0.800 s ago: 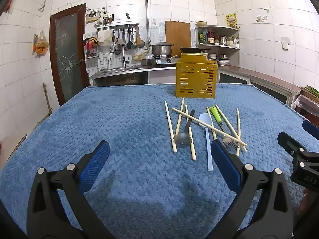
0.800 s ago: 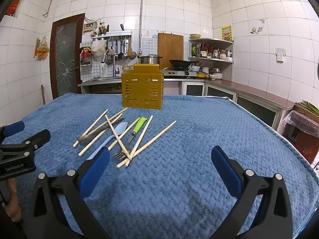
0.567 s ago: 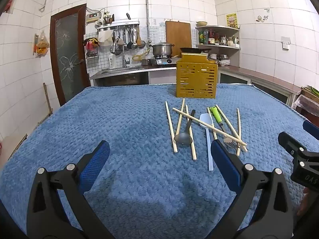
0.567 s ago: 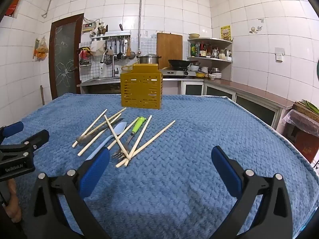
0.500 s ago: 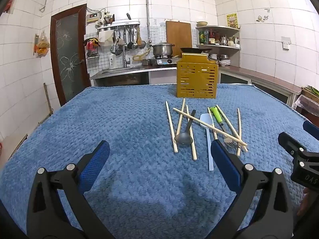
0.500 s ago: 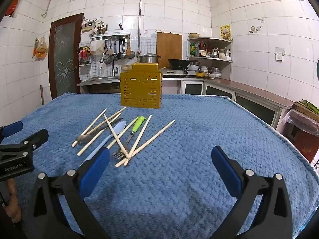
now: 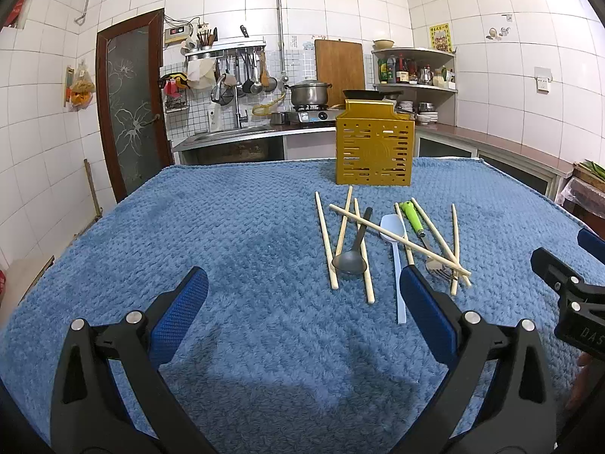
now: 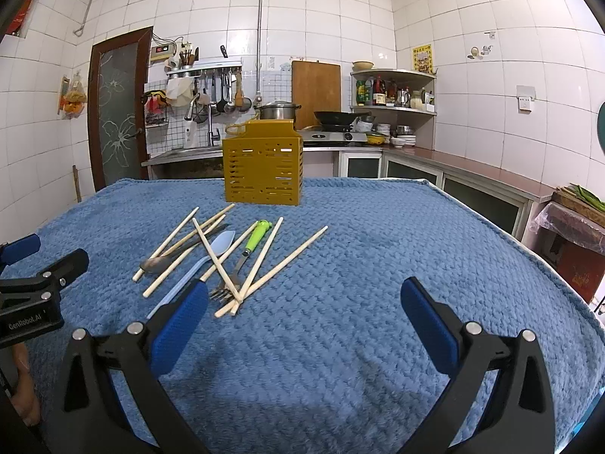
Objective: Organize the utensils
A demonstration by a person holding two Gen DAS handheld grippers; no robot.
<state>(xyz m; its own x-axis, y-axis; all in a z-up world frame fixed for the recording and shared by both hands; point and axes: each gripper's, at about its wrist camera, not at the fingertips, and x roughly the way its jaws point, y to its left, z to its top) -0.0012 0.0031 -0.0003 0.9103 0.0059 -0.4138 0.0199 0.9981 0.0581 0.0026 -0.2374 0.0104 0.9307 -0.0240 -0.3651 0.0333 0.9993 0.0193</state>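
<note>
Utensils (image 7: 393, 240) lie tangled mid-table (image 7: 227, 227) before the yellow holder (image 7: 373, 153) – chopsticks crossing spoons, so nothing lifts cleanly; left gripper (image 7: 302, 310) and right gripper (image 8: 302, 312) hover short, fingers wide, empty – presumably choosing

Fuzzy knitted blanket (image 7: 227, 227); pale wooden chopsticks (image 7: 325, 242); perforated plastic holder (image 7: 373, 147).

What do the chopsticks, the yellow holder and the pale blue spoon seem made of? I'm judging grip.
Chopsticks: likely bamboo or wood, pale tan and matte.
Yellow holder: probably moulded plastic, uniform mustard colour with neat slots.
Pale blue spoon: likely plastic, smooth, evenly coloured, faint sheen.
</note>
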